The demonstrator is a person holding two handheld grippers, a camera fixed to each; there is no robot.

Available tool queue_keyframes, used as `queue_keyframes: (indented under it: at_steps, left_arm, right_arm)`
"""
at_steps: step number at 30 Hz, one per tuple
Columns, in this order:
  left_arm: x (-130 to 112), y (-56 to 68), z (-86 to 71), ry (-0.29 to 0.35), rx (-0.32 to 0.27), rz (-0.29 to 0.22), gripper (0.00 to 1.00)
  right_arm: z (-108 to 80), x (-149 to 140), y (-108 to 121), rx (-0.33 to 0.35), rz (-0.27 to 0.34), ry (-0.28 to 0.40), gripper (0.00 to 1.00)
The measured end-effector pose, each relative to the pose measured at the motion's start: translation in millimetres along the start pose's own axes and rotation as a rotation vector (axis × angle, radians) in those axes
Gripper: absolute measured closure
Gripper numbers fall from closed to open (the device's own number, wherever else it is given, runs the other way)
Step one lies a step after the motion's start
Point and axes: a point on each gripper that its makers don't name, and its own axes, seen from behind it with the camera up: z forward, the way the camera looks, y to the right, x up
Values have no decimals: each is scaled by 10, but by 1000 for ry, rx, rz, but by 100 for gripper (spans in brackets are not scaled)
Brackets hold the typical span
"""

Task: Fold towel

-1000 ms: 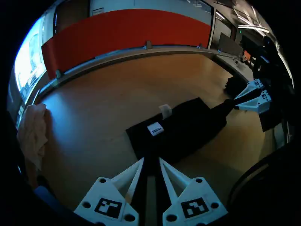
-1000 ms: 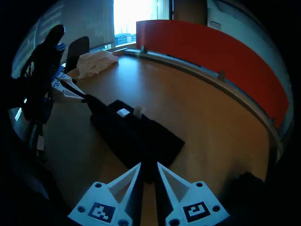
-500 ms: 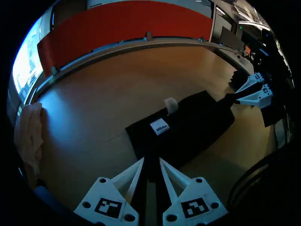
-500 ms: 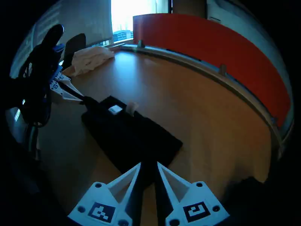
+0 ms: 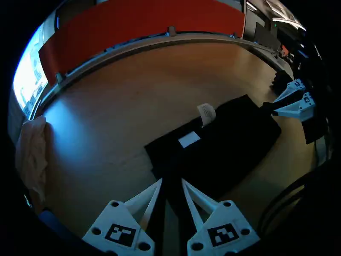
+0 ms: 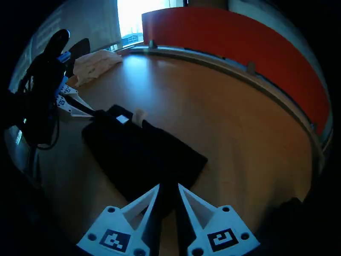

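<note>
Bench: and here's a wide wooden bench [image 5: 128,94], warm brown, with cool daylight glancing off the end by the window.
Room: a red partition [image 5: 128,21] runs along the bench's far edge, and a bright window [image 6: 136,17] glares at one end.
Towel: the black towel [image 5: 230,141] is stretched lengthwise across the near-middle of the bench, strung between the two tools. A white label [image 5: 189,139] and a curled tag [image 5: 207,114] sit on its upper face.
Left tool: the left tool [image 5: 171,181] is clenched on one end of the towel, with dark cloth pinched between both fingers.
Right tool: the right tool [image 6: 167,185] is clamped the same way on the opposite end.
Contact: in this dim light it's hard to say whether the towel's middle lies flat on the wood or hangs just above it.
Edges: the towel's far long edge stops well short of the partition, and open wood spreads beyond it.
Around: a beige cloth [image 6: 93,64] is heaped at the window corner, well apart from the towel, with a dark chair [image 6: 79,49] just beside it.
</note>
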Motion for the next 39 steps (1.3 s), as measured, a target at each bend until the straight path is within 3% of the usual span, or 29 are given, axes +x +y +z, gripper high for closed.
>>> queue_keyframes:
  at_steps: [9,17,26,34,39]
  left_arm:
    - [40,-93,87,0,25,13,73]
    - [113,-256,121,7,75,49,63]
    - [228,-387,133,20,99,49,57]
    - [271,-500,92,28,128,48,12]
    - [270,-560,64,30,145,48,10]
  right_arm:
    - [99,16,113,-34,25,2,79]
    - [157,103,253,-78,44,13,60]
    - [187,222,429,-125,38,22,48]
    - [168,311,516,-155,40,45,33]
    - [166,303,561,-170,41,46,33]
